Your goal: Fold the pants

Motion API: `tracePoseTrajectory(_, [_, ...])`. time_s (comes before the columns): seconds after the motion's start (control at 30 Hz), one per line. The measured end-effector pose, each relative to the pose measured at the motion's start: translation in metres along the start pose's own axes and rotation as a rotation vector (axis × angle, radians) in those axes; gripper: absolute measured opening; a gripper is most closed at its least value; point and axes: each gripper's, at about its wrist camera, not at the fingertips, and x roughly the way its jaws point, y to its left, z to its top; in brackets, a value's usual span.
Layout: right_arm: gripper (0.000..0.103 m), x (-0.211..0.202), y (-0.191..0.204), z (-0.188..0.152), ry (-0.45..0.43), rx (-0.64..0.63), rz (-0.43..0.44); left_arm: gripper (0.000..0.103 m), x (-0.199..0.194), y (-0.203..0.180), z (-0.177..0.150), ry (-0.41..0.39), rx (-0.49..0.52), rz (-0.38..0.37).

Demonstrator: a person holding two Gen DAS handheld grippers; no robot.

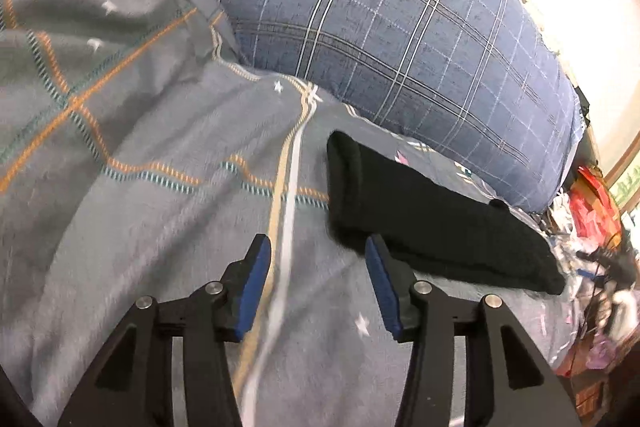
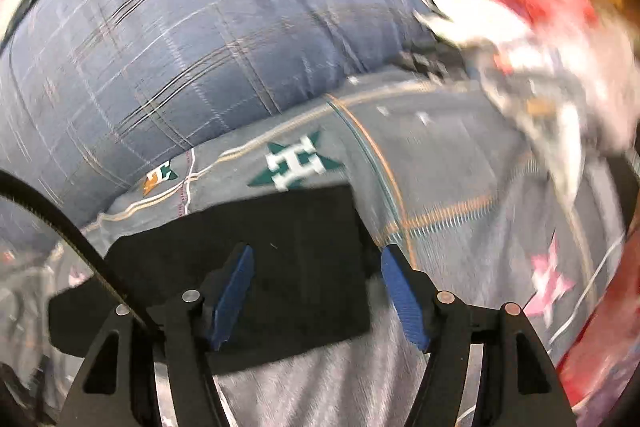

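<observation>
The left gripper (image 1: 316, 247) and right gripper (image 2: 316, 259) both hang with blue-padded jaws apart, holding nothing. The black knitted pants (image 1: 432, 223) lie in a compact folded rectangle on the grey star-printed bedsheet (image 1: 160, 227), beside the blue plaid pillow (image 1: 380, 27). The folding looks essentially done; next likely calls only for a last smoothing or drawing away.

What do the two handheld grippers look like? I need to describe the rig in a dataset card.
Both match: the left gripper and right gripper have matte black angular linkage arms with triangular cut-outs, joined by round silver pins. Each finger carries a blue ribbed pad. By the right gripper, a black ribbed cable curves past its left side. No hands or sleeves show.
</observation>
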Motion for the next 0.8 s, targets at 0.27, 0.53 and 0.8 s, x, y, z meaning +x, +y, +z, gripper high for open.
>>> tracePoseTrajectory(0.27, [0.047,0.061,-0.025,-0.024,0.096,0.141,0.126,0.049,-0.061,-0.021,-0.032,-0.006,0.039,0.07])
tracePoseTrajectory(0.53, [0.013,0.035,-0.005,-0.017,0.007,0.0,0.056,0.05,-0.073,-0.045,-0.035,0.001,0.081,0.107])
tracePoseTrajectory(0.8, [0.031,0.045,-0.033,-0.029,-0.001,0.01,-0.08,0.053,-0.064,-0.053,-0.035,0.031,0.074,0.086])
